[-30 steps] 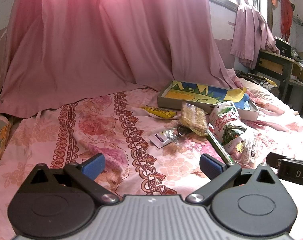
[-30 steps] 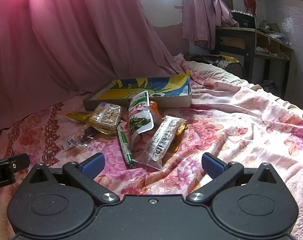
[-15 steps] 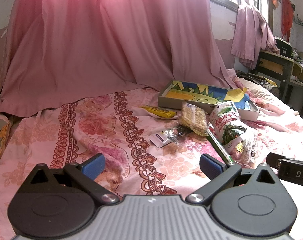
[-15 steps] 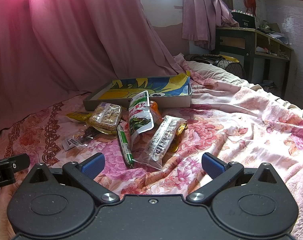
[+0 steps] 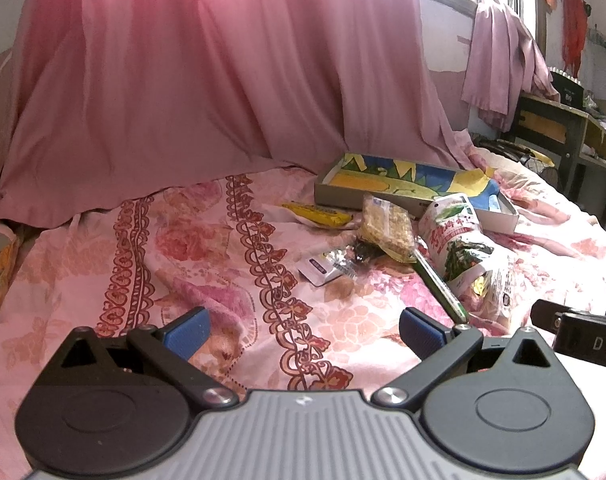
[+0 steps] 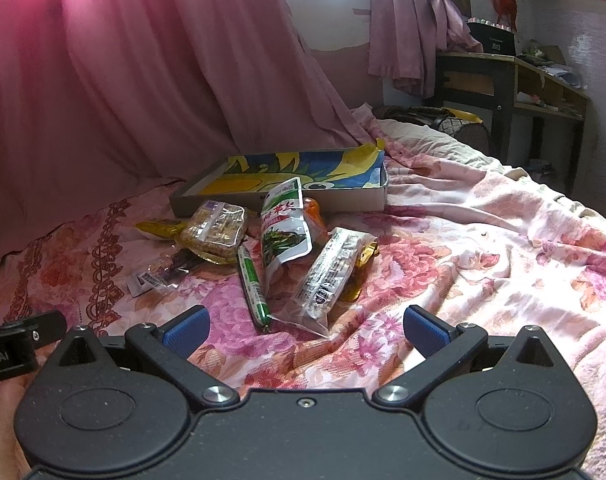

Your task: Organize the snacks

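Pink floral bedsheet (image 6: 483, 240) under scattered snack packets (image 6: 287, 236); pink draped curtain (image 5: 223, 80) behind. Left gripper (image 5: 301, 330), right gripper (image 6: 305, 328) spread wide, empty.

The left gripper (image 5: 303, 330), a grey ribbed body with black linkage arms and blue padded fingertips (image 5: 186, 330), is held low and level, its jaws spread wide with nothing between them. The right gripper (image 6: 305, 330), a black body with the same black linkages and blue fingertips (image 6: 425, 330), is likewise level and spread wide, holding nothing. The two sit side by side, each showing at the edge of the other's view.
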Action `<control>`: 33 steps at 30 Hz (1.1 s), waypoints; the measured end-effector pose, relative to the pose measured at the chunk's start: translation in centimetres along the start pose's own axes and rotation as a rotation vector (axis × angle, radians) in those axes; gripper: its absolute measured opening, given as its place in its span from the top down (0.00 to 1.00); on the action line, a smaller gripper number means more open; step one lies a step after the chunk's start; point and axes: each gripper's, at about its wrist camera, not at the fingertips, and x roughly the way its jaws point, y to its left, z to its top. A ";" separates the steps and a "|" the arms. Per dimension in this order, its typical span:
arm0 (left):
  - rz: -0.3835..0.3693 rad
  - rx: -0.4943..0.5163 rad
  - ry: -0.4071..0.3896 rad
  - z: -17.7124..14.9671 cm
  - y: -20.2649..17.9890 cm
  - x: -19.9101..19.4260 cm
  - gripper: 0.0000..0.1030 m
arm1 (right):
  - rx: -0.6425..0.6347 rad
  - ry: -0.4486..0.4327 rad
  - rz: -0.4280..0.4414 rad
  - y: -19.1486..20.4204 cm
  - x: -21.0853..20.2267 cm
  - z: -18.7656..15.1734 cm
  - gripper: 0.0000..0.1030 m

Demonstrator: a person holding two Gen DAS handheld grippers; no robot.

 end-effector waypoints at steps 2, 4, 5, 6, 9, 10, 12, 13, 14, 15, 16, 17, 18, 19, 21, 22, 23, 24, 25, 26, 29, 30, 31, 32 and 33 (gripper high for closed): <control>0.000 -0.001 0.006 0.0 0.1 0.1 0.00 | 0.000 0.003 0.003 0.1 0.1 0.0 0.00; 0.000 0.000 0.013 0.0 0.1 0.2 0.00 | 0.001 0.005 0.006 0.0 0.1 0.0 0.00; 0.001 0.002 0.016 -0.1 0.0 0.2 0.00 | 0.002 0.006 0.008 0.0 0.1 0.0 0.00; 0.001 0.002 0.019 0.0 0.1 0.3 0.00 | 0.003 0.008 0.010 -0.1 0.1 0.0 0.00; 0.003 0.004 0.027 -0.1 0.0 0.4 0.00 | 0.007 0.011 0.013 -0.1 0.2 -0.1 0.00; 0.003 0.005 0.029 -0.2 0.0 0.4 0.00 | 0.009 0.013 0.014 -0.2 0.3 -0.1 0.00; 0.004 0.005 0.032 -0.2 0.0 0.4 0.00 | 0.012 0.017 0.015 -0.2 0.3 -0.1 0.00; 0.004 0.005 0.034 -0.2 0.0 0.5 0.00 | 0.013 0.019 0.016 -0.2 0.4 -0.1 0.00; 0.004 0.004 0.036 -0.2 0.0 0.5 0.00 | 0.014 0.021 0.016 -0.2 0.4 -0.1 0.00; 0.004 0.004 0.038 -0.1 0.0 0.5 0.00 | 0.015 0.023 0.017 -0.2 0.5 -0.1 0.00; 0.005 0.004 0.040 -0.1 0.0 0.6 0.00 | 0.015 0.025 0.018 -0.2 0.5 -0.1 0.00; 0.005 0.004 0.042 -0.1 0.0 0.6 0.00 | 0.016 0.026 0.018 -0.2 0.6 -0.1 0.00; 0.006 0.003 0.043 -0.1 0.1 0.6 0.00 | 0.017 0.028 0.019 -0.3 0.6 -0.1 0.00; 0.006 0.003 0.042 -0.1 0.1 0.6 0.00 | 0.017 0.029 0.019 -0.3 0.6 -0.1 0.00; 0.011 0.001 0.047 -0.1 0.0 0.7 0.00 | 0.018 0.030 0.019 -0.3 0.6 -0.1 0.00; 0.014 0.001 0.052 0.0 0.0 0.8 0.00 | 0.016 0.034 0.018 -0.2 0.6 -0.1 0.00; 0.018 0.000 0.056 0.1 0.0 0.9 0.00 | 0.016 0.037 0.018 -0.3 0.7 -0.1 0.00; 0.022 -0.002 0.060 0.2 0.1 1.0 0.00 | 0.017 0.041 0.018 -0.3 0.7 -0.1 0.00; 0.026 -0.006 0.065 0.3 0.1 1.2 0.00 | 0.017 0.044 0.019 -0.3 0.8 0.0 0.00; 0.029 -0.011 0.067 0.5 0.2 1.3 0.00 | 0.017 0.046 0.020 -0.3 0.8 0.1 0.00; 0.032 -0.023 0.072 1.2 0.3 1.7 0.00 | 0.020 0.053 0.031 -0.3 0.8 0.5 0.00; 0.030 -0.028 0.074 1.5 0.4 1.9 0.00 | 0.023 0.054 0.035 -0.4 0.9 0.8 0.00; 0.026 -0.031 0.077 1.8 0.4 2.1 0.00 | 0.025 0.054 0.037 -0.5 0.9 1.0 0.00; 0.023 -0.036 0.078 2.1 0.4 2.4 0.00 | 0.029 0.054 0.041 -0.6 1.0 1.2 0.00; 0.020 -0.039 0.080 2.4 0.4 2.6 0.00 | 0.031 0.055 0.047 -0.8 1.2 1.5 0.00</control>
